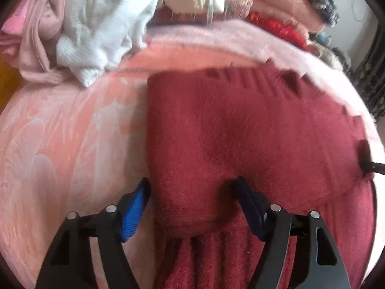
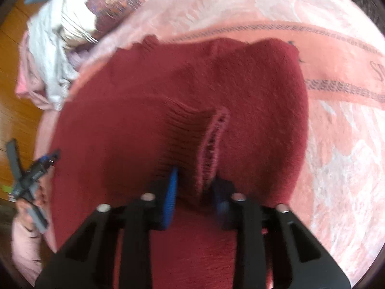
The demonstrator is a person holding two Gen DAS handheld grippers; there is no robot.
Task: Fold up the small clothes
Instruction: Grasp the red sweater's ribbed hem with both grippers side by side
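A dark red fuzzy knit sweater lies spread on a pink patterned blanket. My left gripper is open, its blue-padded fingers on either side of a rounded fold at the sweater's left edge. In the right wrist view the sweater fills the middle. My right gripper is shut on its ribbed cuff, which bunches up between the pads. The left gripper also shows at the left edge of the right wrist view, and a tip of the right gripper shows at the right edge of the left wrist view.
A heap of white and pale pink clothes lies at the blanket's far left. Folded pink, red and dark knits are stacked at the back. Wooden floor lies beyond the bed's left edge. The blanket extends to the right.
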